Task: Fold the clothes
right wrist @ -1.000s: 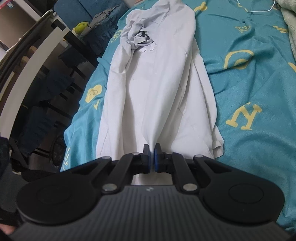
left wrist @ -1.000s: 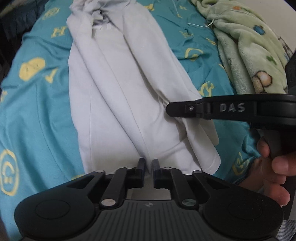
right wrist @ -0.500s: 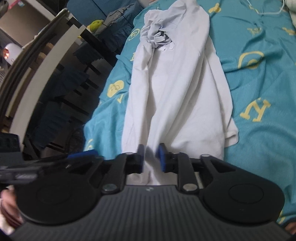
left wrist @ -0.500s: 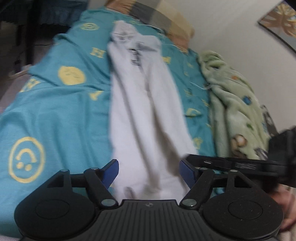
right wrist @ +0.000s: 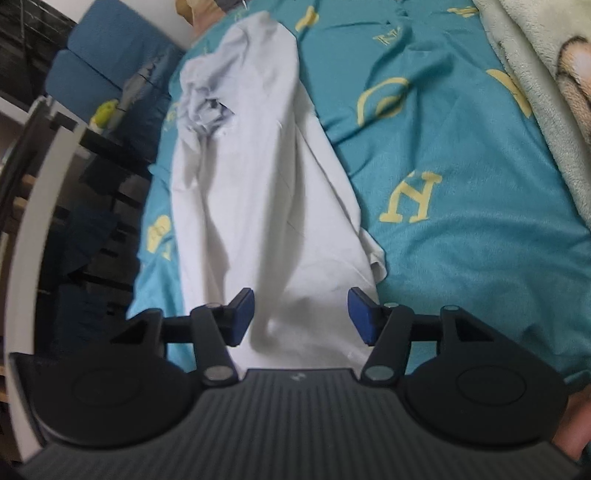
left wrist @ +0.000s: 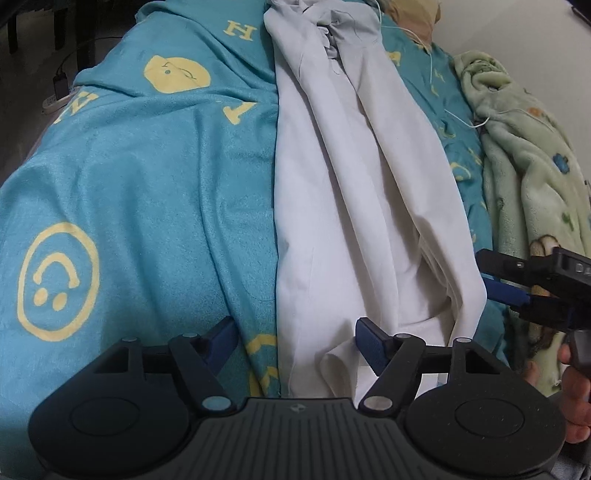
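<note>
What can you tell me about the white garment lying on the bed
The white garment is thin, soft-looking cloth, folded into a long narrow strip with lengthwise creases. It lies flat on the teal bedspread, bunched and crumpled at its far end, one corner curled at the near hem. Nothing grips it.

The teal bedspread (left wrist: pixel 155 192) carries yellow printed letters: an "H" (left wrist: pixel 240 30) at the far end and, in the right wrist view, an "N" (right wrist: pixel 412 199). The right hand-held gripper (left wrist: pixel 517 291) bears partial lettering "DA" (left wrist: pixel 581 268).
</note>
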Tool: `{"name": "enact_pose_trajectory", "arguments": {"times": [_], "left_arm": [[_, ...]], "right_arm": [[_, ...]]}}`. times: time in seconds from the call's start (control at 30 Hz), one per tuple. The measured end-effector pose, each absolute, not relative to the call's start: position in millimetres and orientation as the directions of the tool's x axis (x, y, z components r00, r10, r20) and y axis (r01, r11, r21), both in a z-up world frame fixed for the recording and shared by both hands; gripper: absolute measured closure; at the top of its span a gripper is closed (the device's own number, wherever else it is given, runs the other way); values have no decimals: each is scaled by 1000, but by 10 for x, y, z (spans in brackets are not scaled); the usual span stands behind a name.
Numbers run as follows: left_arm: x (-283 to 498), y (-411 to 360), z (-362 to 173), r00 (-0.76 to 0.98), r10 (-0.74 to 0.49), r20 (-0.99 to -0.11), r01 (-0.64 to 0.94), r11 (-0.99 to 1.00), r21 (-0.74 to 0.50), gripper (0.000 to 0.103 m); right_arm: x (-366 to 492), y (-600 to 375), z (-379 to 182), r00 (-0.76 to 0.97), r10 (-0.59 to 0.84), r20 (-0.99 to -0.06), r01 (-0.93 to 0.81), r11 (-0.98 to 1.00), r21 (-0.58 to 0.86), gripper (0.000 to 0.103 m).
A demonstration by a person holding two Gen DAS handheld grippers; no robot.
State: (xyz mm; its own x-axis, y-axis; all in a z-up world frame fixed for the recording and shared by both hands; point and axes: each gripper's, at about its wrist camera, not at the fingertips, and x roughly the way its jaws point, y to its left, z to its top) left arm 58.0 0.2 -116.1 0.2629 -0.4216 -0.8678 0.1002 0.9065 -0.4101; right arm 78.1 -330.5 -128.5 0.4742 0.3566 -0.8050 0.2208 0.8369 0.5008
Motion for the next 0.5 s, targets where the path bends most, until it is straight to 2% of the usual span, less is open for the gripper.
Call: {"name": "enact_pose_trajectory", "arguments": {"times": [0.13, 0.43, 0.5], "left_arm": [[539, -16, -1158, 258, -431, -865, 119, 902, -414, 31], [409, -181, -1156, 188, -468, -864, 213, 878, -429, 31], [347, -216, -1113, 218, -431, -876, 232, 894, -382, 40]], "right_arm": [[824, -3252, -1384, 457, 264, -849, 254, 876, 409, 44], [873, -3007, -1438, 385, 326, -864, 144, 903, 405, 44], [853, -2968, -1423, 379, 324, -867, 119, 912, 393, 44]]}}
